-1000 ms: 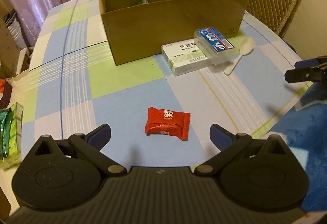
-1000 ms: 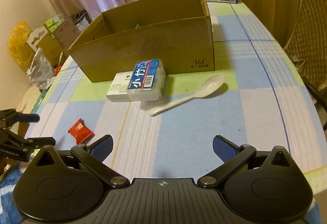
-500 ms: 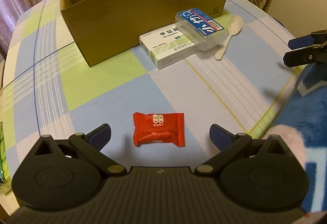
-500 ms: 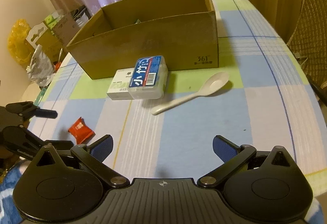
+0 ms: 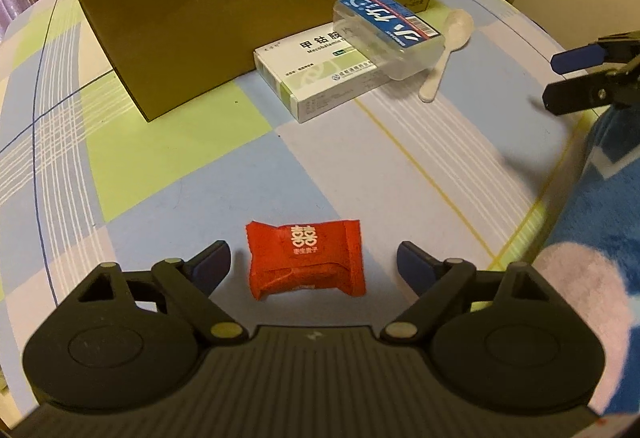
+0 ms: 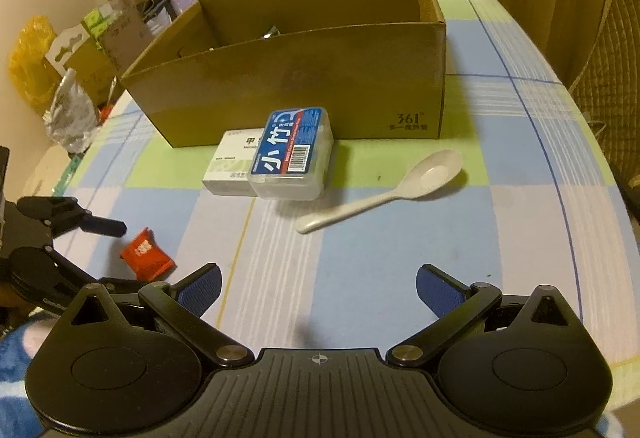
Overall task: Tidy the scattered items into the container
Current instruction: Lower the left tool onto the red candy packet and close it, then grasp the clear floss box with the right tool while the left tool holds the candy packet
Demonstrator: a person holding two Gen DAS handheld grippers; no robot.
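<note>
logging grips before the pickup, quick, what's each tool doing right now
left tool: closing around the red candy packet, pads not touching it yet, holding nothing
right tool: open, empty, over the checked tablecloth

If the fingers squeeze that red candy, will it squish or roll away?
Probably it crinkles a bit: the red candy sits in a soft, creased wrapper. It likely won't roll, since it lies flat on the tablecloth. It looks light, so the closing left gripper around it might nudge it sideways.

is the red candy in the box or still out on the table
Out. The red candy lies flat on the table, well short of the box, between the closing left hand-held gripper's fingers, not yet gripped.
</note>
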